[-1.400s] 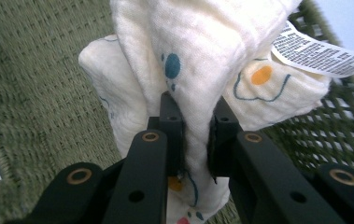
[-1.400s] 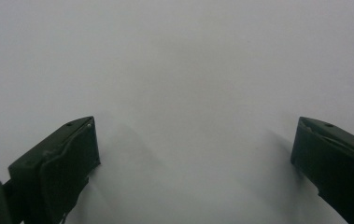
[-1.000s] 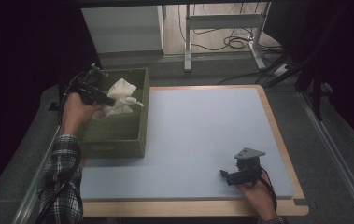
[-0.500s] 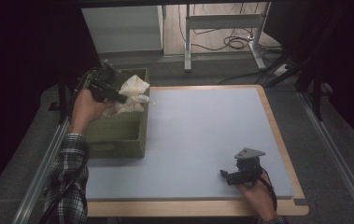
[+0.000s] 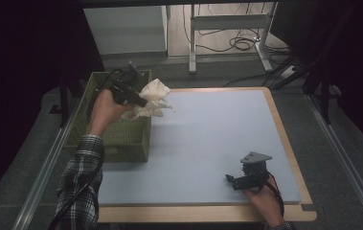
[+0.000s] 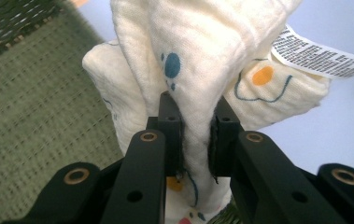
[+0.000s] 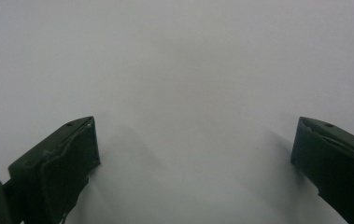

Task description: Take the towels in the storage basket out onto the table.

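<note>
Most of the frame is taken up by a table (image 5: 284, 143) with a pale wooden rim, topped by a light blue-grey mat (image 5: 208, 148), and it stands on dull grey carpet (image 5: 342, 191) with metal rails (image 5: 40, 177) running along the lower left and right edges. At the top centre sits a white cabinet (image 5: 126, 28), and to its right the pale metal legs of a desk frame (image 5: 227, 28) rise from a wooden floor (image 5: 217, 40) where black cables (image 5: 239, 43) lie in loops; the upper left and upper right corners fall into deep shadow
</note>
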